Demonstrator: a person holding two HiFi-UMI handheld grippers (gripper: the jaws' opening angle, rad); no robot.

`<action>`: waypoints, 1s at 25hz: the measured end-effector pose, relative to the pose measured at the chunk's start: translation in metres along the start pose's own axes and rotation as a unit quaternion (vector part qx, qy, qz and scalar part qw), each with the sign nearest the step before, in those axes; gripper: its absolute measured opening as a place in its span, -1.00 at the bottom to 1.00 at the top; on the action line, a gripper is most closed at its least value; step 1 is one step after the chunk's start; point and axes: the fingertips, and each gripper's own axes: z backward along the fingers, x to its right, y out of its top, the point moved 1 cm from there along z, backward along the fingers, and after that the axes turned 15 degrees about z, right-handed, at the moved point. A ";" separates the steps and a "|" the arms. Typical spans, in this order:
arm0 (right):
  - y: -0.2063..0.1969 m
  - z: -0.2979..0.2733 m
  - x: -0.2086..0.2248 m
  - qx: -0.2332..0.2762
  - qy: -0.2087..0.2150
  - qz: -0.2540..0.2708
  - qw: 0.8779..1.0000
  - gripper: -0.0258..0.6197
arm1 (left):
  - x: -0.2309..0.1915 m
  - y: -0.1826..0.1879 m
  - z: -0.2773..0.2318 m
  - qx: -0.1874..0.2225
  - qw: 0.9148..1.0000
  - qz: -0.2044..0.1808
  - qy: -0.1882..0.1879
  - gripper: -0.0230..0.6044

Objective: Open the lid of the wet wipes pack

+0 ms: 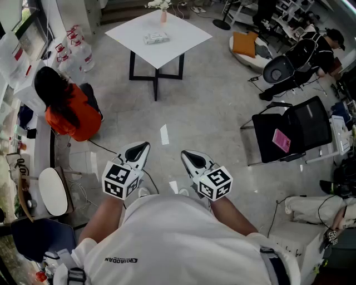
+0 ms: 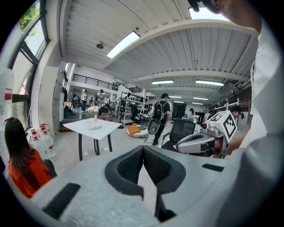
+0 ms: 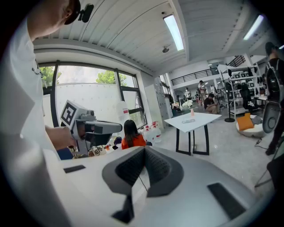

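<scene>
The wet wipes pack [image 1: 156, 38] lies flat on a white square table [image 1: 183, 34] far ahead across the room, beside a pink vase [image 1: 163, 15] with flowers. It shows small in the left gripper view as the pack [image 2: 94, 127] and in the right gripper view as the pack [image 3: 188, 120]. My left gripper [image 1: 145, 146] and right gripper [image 1: 185, 155] are held close to my body, side by side, far from the table. Both are shut with nothing between them: the left gripper [image 2: 143, 149] and the right gripper [image 3: 144, 149] have their pads touching at the tips.
A person in an orange top [image 1: 69, 108] sits on the floor at the left, near water bottles [image 1: 75, 53]. Black chairs [image 1: 289, 133] and a person in black [image 1: 311, 53] are at the right. Grey floor [image 1: 206, 111] lies between me and the table.
</scene>
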 end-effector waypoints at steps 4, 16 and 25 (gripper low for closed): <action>0.003 -0.007 -0.007 0.000 -0.004 0.001 1.000 -0.91 | -0.006 0.002 0.005 -0.002 1.000 -0.003 -0.005 -0.90; 0.006 -0.032 -0.037 0.001 -0.023 -0.029 0.999 -0.90 | -0.031 -0.006 0.025 -0.023 0.999 -0.015 -0.032 -0.90; -0.004 -0.058 -0.078 -0.031 -0.024 -0.020 0.999 -0.90 | -0.058 -0.033 0.047 -0.054 0.997 -0.011 -0.049 -0.90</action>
